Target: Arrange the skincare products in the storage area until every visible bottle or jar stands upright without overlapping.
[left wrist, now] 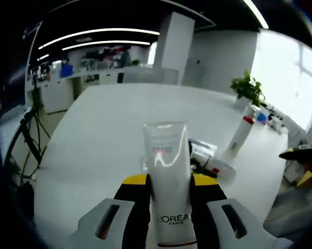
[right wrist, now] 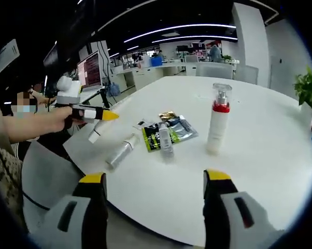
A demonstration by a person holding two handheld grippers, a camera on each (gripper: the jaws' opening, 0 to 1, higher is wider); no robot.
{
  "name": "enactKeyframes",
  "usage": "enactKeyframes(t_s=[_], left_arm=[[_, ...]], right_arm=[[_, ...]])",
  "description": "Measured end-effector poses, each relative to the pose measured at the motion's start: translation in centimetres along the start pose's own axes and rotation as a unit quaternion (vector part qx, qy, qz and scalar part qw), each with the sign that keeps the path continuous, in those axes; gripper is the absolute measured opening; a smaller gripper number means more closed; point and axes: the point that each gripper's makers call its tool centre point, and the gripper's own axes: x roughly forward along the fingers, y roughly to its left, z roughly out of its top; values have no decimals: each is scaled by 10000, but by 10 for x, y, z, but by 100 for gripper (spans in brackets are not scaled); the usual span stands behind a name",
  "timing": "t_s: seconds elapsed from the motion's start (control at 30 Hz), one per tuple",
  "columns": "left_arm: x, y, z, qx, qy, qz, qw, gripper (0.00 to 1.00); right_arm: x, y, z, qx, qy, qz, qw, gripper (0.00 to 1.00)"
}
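My left tongs [left wrist: 169, 194] are clamped tight on a white L'Oréal tube [left wrist: 169, 181], which stands up between the yellow-tipped jaws above the white table [left wrist: 104, 135]; ahead and to the right of them I see a small white bottle [left wrist: 214, 165] lying on its side and, farther off, a tall pump bottle [left wrist: 240, 135] upright. My right tongs [right wrist: 155, 189] hang wide open with nothing in them over the near table edge, and ahead of them lie a silver tube [right wrist: 121, 150], another slim tube [right wrist: 165, 141] across some flat sachets [right wrist: 169, 129], with the red-collared pump bottle standing just right of those. Off to the left of the right tongs I see the left tongs in a person's hand [right wrist: 60, 119], the white tube hanging from them.
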Motion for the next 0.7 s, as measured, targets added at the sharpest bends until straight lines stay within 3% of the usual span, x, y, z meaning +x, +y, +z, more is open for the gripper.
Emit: enactKeyframes(t_s=[0.17,0.33,0.7], left_arm=[[-15,-7,11,65,-187,-50,9998,25],[-29,-13,19,101,-336,-62,9994,25],[-51,-43,22,360,-564,-241,9975,26]], right_arm=[[5,12,6,292,-160,192,9993,76],[8,23,13,303,-250,348,9986,76],[14,45,53,523,-781,813,9922,73]])
